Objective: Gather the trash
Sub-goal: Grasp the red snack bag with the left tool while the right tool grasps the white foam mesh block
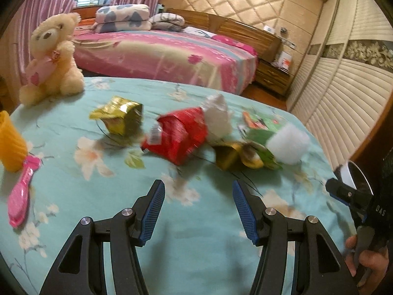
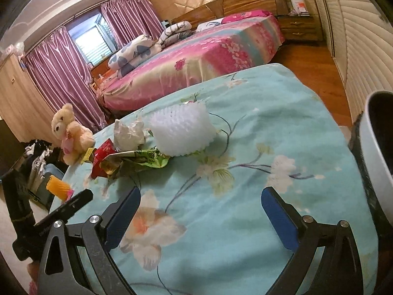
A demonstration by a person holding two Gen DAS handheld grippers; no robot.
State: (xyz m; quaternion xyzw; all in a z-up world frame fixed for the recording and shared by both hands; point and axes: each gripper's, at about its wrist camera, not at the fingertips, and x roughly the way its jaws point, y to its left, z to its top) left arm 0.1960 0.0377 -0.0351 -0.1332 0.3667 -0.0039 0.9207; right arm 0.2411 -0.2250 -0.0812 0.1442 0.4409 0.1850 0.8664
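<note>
Trash lies on the teal floral tablecloth (image 1: 122, 196): a gold wrapper (image 1: 118, 116), a red wrapper (image 1: 180, 135), crumpled white paper (image 1: 217, 119), a green packet (image 1: 260, 132) and a white foam net (image 1: 287, 145). My left gripper (image 1: 199, 204) is open and empty, a short way in front of the red wrapper. My right gripper (image 2: 200, 213) is open and empty, nearer than the foam net (image 2: 181, 131), green packet (image 2: 147, 159) and red wrapper (image 2: 103, 157). The white paper (image 2: 127, 132) lies behind them.
A cream teddy bear (image 1: 52, 59) sits at the table's far left, with an orange cup (image 1: 11, 142) and a pink brush (image 1: 22, 194) at the left edge. A white bin (image 2: 378, 152) stands at the table's right side. A bed (image 1: 159, 54) is beyond.
</note>
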